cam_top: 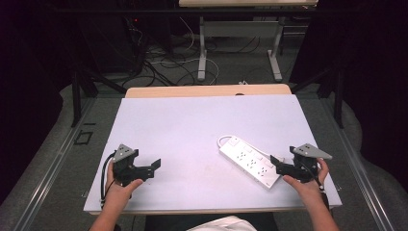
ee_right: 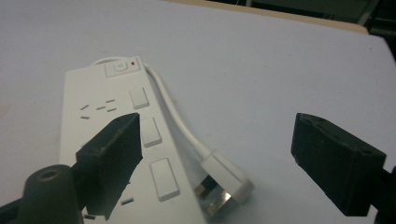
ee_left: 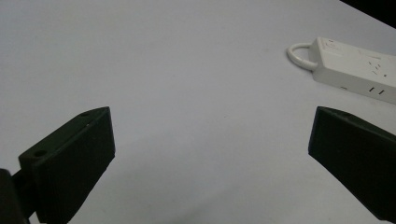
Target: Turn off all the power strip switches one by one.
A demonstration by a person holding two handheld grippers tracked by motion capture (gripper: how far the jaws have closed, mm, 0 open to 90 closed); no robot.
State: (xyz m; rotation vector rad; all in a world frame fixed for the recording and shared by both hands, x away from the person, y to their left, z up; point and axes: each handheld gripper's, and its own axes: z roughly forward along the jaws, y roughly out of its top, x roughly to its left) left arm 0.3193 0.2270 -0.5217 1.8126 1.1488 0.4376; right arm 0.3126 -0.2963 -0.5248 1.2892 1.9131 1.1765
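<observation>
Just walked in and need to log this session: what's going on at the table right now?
A person sits at the white table with a two-jaw gripper in each hand. The left gripper is open over bare tabletop, holding nothing. The right gripper is open too, right at the near end of a white power strip that lies flat on the table. Its cord loops along the strip's side to the plug lying beside it. Nothing is gripped yet.

White table (cam_top: 183, 125); power strip (cam_top: 248, 161) lies on it.
</observation>
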